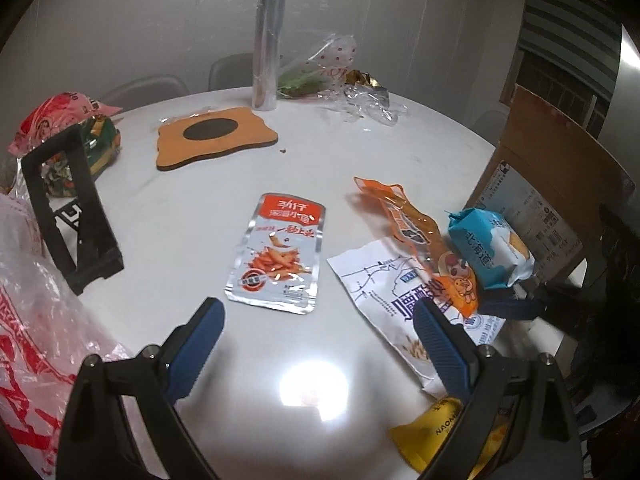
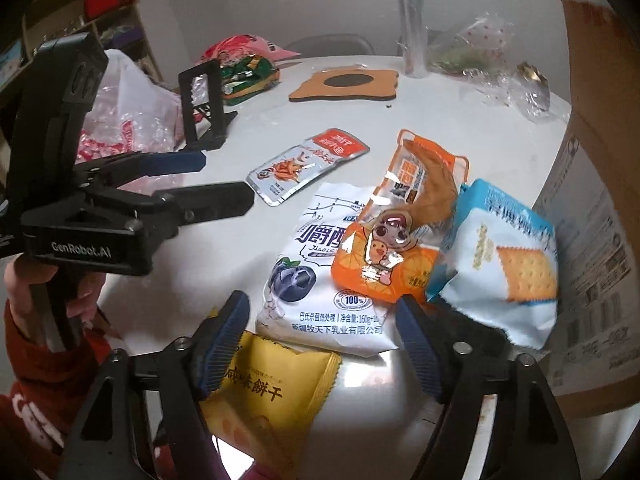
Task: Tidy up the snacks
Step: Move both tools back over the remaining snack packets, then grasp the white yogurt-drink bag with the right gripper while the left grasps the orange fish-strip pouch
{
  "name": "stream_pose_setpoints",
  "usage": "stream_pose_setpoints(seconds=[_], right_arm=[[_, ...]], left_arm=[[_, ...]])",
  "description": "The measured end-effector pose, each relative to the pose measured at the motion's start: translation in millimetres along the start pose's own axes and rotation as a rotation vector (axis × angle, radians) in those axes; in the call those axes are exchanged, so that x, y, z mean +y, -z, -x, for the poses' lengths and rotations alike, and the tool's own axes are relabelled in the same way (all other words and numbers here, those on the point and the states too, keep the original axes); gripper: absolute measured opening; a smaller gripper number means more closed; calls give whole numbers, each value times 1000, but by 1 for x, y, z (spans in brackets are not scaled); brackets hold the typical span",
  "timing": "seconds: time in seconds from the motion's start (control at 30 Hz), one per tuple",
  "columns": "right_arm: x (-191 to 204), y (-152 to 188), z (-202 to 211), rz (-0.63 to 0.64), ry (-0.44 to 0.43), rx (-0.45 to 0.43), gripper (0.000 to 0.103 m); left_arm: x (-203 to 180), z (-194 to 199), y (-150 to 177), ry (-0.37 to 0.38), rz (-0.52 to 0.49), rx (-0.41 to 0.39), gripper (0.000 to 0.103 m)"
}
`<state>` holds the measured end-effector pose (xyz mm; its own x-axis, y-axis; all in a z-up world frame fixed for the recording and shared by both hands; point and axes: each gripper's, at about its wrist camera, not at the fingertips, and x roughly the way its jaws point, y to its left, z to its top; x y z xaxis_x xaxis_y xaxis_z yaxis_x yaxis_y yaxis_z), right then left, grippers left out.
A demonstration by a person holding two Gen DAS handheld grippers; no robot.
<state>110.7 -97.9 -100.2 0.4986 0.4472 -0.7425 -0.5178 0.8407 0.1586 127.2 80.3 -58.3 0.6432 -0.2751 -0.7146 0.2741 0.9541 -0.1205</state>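
Observation:
Several snacks lie on the white round table (image 1: 200, 200). A silver and red packet (image 1: 278, 252) lies flat in the middle, also in the right wrist view (image 2: 308, 164). A white yogurt pouch (image 2: 324, 264), an orange snack pack (image 2: 404, 232) on top of it, and a blue cracker pack (image 2: 500, 264) sit together by a cardboard box (image 2: 592, 200). A yellow biscuit pack (image 2: 272, 396) lies nearest. My left gripper (image 1: 320, 316) is open and empty just before the silver packet. My right gripper (image 2: 324, 316) is open and empty over the yogurt pouch's near edge.
A black stand (image 1: 68, 204), a red-printed plastic bag (image 1: 32, 320), and green and pink snack bags (image 1: 80, 128) sit at the left. A wooden coaster (image 1: 216, 136), a foil roll (image 1: 268, 40) and crumpled cellophane (image 1: 360, 96) are at the back.

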Motion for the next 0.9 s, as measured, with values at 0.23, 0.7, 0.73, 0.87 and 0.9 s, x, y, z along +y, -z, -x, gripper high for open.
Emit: stream_pose_setpoints(seconds=[0.23,0.7,0.73,0.87,0.9], right_arm=[[0,-2,-20,-41,13,14,80],[12,-7,-33,17,125,-30,69],[11,-7,-33,20,118,-33,67],[2,-10,-30,-8,70,-46,53],[-2,-11,-29,-20,55,-47,51]], left_arm=[[4,1,0,-1,5,-8,94],[21,-34,-8,-63,45,56,94],[22,-39,-10,-68,44,65,93],[25,-50,-14,-68,39,83,85],[26,-51,-15,-66,36,86,82]])
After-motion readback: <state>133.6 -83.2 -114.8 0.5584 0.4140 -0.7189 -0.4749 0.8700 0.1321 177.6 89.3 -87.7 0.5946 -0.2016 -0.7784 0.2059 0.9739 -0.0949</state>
